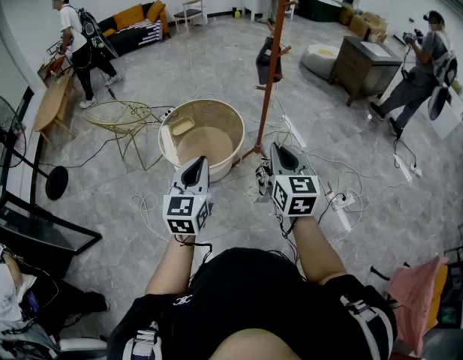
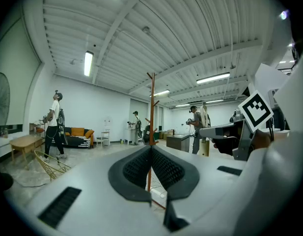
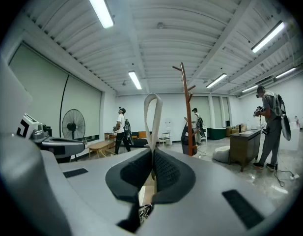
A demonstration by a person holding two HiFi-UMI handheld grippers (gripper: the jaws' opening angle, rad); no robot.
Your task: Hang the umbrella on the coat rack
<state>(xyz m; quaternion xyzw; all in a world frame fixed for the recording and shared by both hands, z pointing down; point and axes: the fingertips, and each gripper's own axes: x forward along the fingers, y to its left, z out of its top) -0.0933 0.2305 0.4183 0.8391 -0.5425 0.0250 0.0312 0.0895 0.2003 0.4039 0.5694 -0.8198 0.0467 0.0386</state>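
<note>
The coat rack [image 1: 272, 66] is a red-brown pole with pegs, standing on the floor just beyond both grippers; a dark bag [image 1: 266, 60] hangs on it. My right gripper [image 1: 281, 151] is shut on the umbrella's white strap loop [image 3: 152, 116], which sticks up from between the jaws. The folded umbrella [image 1: 262, 181], black and white patterned, hangs under that gripper; a bit of it shows low in the right gripper view [image 3: 144, 213]. My left gripper [image 1: 194, 164] is shut with nothing in it. The rack also shows ahead in the left gripper view [image 2: 151, 107] and the right gripper view [image 3: 186, 113].
A round beige tub [image 1: 233, 126] sits left of the rack's foot, with a yellow wire chair [image 1: 124, 118] beyond it. Cables and a power strip [image 1: 342, 199] lie on the floor at right. A wooden dresser [image 1: 364, 66], a fan [image 1: 4, 135] and two people [image 1: 76, 40] [image 1: 419, 62] stand farther off.
</note>
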